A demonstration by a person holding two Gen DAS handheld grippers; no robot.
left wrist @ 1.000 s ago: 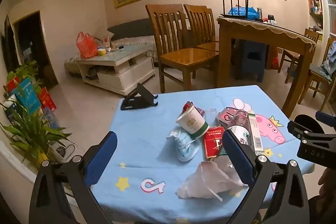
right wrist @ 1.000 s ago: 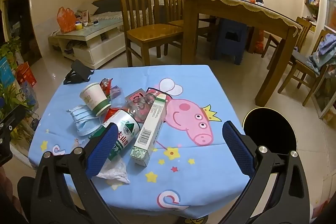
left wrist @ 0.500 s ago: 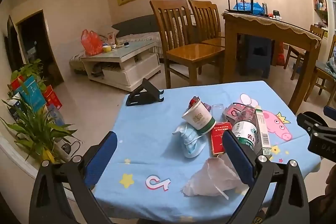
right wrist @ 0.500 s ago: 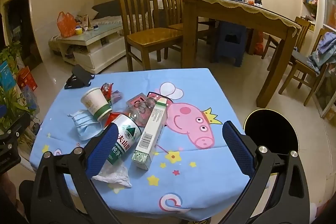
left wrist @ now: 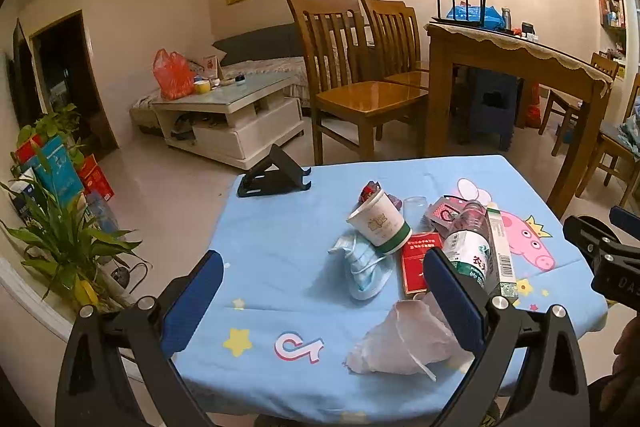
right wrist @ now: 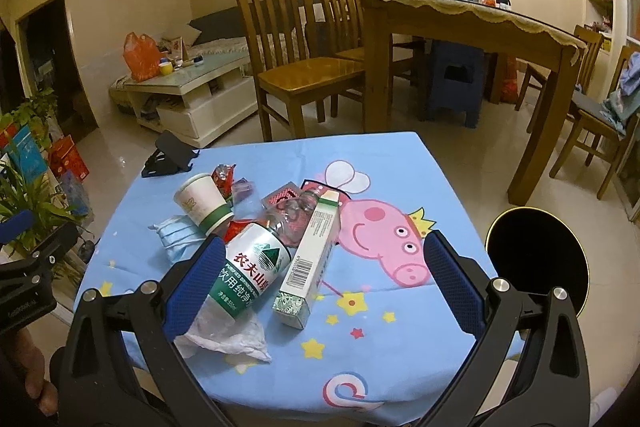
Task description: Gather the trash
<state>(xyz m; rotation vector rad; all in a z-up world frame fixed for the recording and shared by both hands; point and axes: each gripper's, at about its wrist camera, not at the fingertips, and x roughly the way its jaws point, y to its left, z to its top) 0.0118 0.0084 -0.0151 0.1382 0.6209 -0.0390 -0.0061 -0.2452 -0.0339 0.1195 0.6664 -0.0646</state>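
Left gripper (left wrist: 320, 301) stands wide, holding nothing; crumpled tissue (left wrist: 404, 345) lies lower right of frame beside its right finger. Right gripper (right wrist: 320, 281) likewise wide; water bottle (right wrist: 256, 267) and carton (right wrist: 310, 259) lie between its fingers, left of centre, on the blue tablecloth (right wrist: 400, 327).

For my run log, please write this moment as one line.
stage: approach | left gripper: open, empty | right gripper: open, empty | trash on table: bottle, box, cup, mask, tissue | bin: right of table
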